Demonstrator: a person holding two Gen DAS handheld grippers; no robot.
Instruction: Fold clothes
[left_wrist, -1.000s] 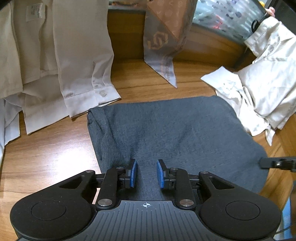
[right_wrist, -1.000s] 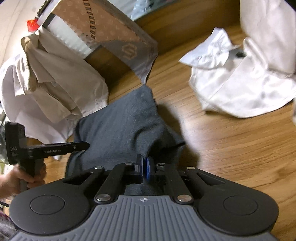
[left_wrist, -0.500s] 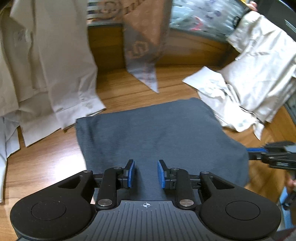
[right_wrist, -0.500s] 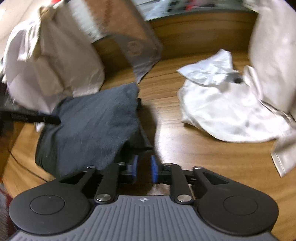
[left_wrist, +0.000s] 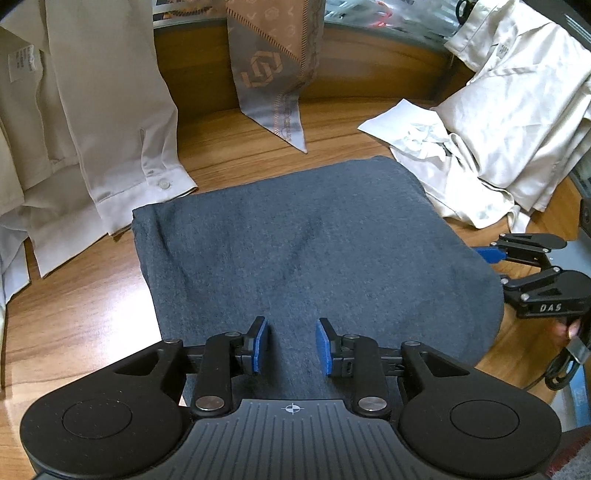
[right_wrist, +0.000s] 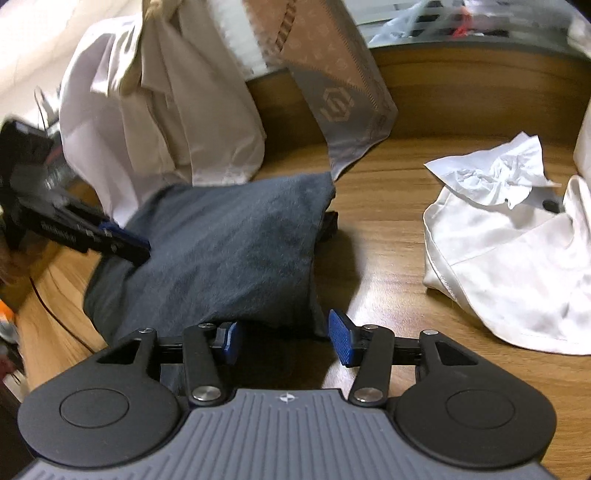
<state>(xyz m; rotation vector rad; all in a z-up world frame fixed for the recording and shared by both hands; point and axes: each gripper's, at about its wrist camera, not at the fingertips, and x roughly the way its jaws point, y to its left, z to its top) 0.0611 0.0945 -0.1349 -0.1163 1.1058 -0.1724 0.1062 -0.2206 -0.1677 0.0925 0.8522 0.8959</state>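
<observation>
Right gripper (right_wrist: 284, 341) has just been opening its jaws, and the near corner of the folded dark grey garment (left_wrist: 314, 251) now sits between the blue pads without being pressed; I judge this to be a release after laying a fold down. Left gripper (left_wrist: 290, 345) hovers over the garment's near edge with its jaws parted a little wider than a moment ago, cloth beneath them but nothing pinched, probably steadying the stack or readying the next fold. The garment lies flat as a tidy rectangle on the wooden surface (left_wrist: 74, 314), between cream shirts (left_wrist: 110, 110) hanging at the left and a crumpled white shirt (right_wrist: 517, 258) at the right. Both grippers tilt downward toward the cloth, the right approaching from the garment's side.
</observation>
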